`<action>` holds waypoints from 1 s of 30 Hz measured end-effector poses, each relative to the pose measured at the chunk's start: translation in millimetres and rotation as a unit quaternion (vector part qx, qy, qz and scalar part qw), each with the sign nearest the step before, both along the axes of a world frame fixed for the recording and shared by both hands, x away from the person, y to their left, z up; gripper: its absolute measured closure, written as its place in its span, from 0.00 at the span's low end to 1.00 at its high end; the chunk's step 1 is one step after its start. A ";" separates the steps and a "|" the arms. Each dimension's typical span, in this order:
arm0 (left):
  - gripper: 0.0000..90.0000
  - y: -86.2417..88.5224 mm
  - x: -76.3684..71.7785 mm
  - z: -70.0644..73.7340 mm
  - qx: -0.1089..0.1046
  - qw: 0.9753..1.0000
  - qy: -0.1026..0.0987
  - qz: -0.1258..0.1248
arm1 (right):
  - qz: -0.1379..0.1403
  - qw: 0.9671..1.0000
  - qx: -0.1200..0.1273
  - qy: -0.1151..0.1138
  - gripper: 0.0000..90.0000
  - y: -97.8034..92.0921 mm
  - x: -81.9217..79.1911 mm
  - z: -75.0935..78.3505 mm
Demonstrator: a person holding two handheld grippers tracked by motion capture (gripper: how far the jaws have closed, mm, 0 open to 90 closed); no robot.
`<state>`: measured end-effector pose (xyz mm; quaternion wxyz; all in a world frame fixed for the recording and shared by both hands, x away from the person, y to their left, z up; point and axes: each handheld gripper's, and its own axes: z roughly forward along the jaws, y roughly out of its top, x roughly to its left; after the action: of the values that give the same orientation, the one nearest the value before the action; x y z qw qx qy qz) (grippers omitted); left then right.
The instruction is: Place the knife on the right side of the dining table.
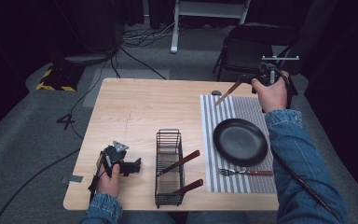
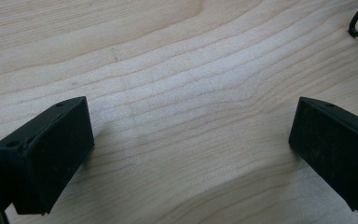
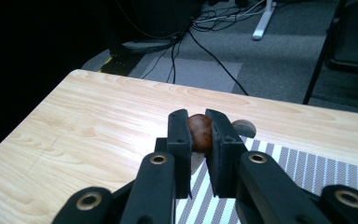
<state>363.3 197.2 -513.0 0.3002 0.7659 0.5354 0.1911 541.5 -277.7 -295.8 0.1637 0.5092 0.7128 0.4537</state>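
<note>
While the right tongs (image 1: 254,80) hover above the far right part of the desk (image 1: 135,107), they pinch the brown wooden handle of a knife (image 1: 229,92), whose blade slants down toward the far left corner of the striped placemat (image 1: 209,140). In the right gripper view the handle end (image 3: 200,131) sits squeezed between the two black jaws, over the mat's far edge.

A black plate (image 1: 240,141) lies on the mat, with a fork (image 1: 246,172) just beside its near rim, parallel to the desk's near edge. Left of the mat, a wire cutlery basket (image 1: 169,168) stands close to the near edge and holds two more wooden-handled pieces that lean out toward the mat.

The left tongs (image 1: 136,164) rest low on the desk near the near left corner, jaws spread wide over bare wood, just left of the basket. The far left stretch of the desk, from the left edge to the mat, lies open.
</note>
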 end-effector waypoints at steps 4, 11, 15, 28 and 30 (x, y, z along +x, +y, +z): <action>0.00 -0.4 0.0 -0.2 -0.002 1.000 -0.001 0.002 | -0.007 1.000 -0.014 0.016 0.90 2.9 11.2 -19.1; 0.00 -0.3 0.0 -0.2 -0.001 1.000 -0.001 0.002 | -0.015 0.999 -0.019 0.030 0.90 5.6 19.0 -37.4; 0.00 -0.3 0.0 -0.1 -0.001 1.000 -0.001 0.002 | -0.017 0.999 -0.005 0.040 0.90 4.5 21.9 -45.6; 0.00 -0.3 0.1 -0.2 -0.002 1.000 -0.001 0.002 | -0.096 0.993 -0.038 0.058 0.79 -19.2 24.7 -62.8; 0.00 -0.3 0.1 -0.1 -0.001 1.000 -0.001 0.002 | -0.107 0.992 -0.041 0.061 0.77 -23.3 25.2 -66.1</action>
<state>363.4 196.9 -513.2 0.3015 0.7645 0.5365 0.1917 566.7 -301.0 -362.0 0.1885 0.6019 0.6811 0.3719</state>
